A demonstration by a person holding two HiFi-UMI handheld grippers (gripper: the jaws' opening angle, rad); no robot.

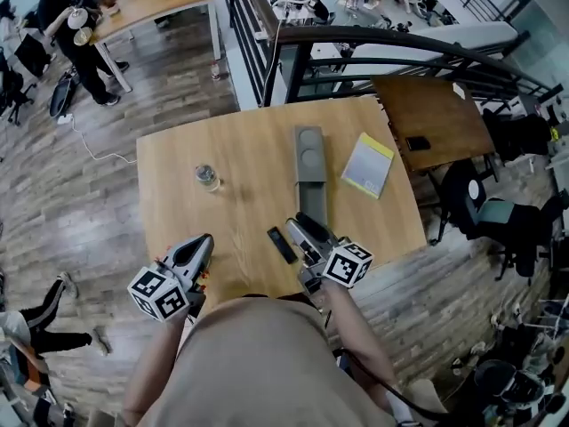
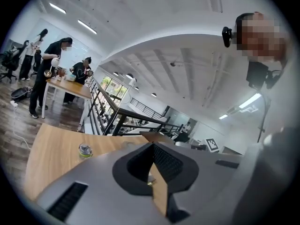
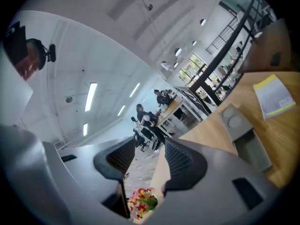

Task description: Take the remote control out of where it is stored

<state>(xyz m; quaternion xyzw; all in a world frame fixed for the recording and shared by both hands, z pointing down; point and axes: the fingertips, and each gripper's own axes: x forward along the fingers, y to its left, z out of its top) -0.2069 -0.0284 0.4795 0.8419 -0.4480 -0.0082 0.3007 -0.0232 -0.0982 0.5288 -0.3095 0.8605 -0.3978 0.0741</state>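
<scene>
The black remote control (image 1: 282, 245) lies flat on the wooden table (image 1: 240, 212), near its front edge. A long grey storage box (image 1: 312, 178) stands just beyond it, its near compartment open; the right gripper view shows that box (image 3: 243, 130) too. My right gripper (image 1: 302, 227) hovers over the table just right of the remote, raised and pointing nearly level. Its jaws (image 3: 149, 146) stand apart with nothing between them. My left gripper (image 1: 204, 241) is held up at the front left, away from the remote, with its pads (image 2: 152, 145) meeting at the tips and empty.
A small clear glass (image 1: 206, 176) stands on the table's left part, also visible as the glass (image 2: 85, 150) in the left gripper view. A yellow-edged booklet (image 1: 368, 165) lies right of the box. A black railing (image 1: 373, 56) runs behind the table, and a darker desk (image 1: 431, 118) stands at the right.
</scene>
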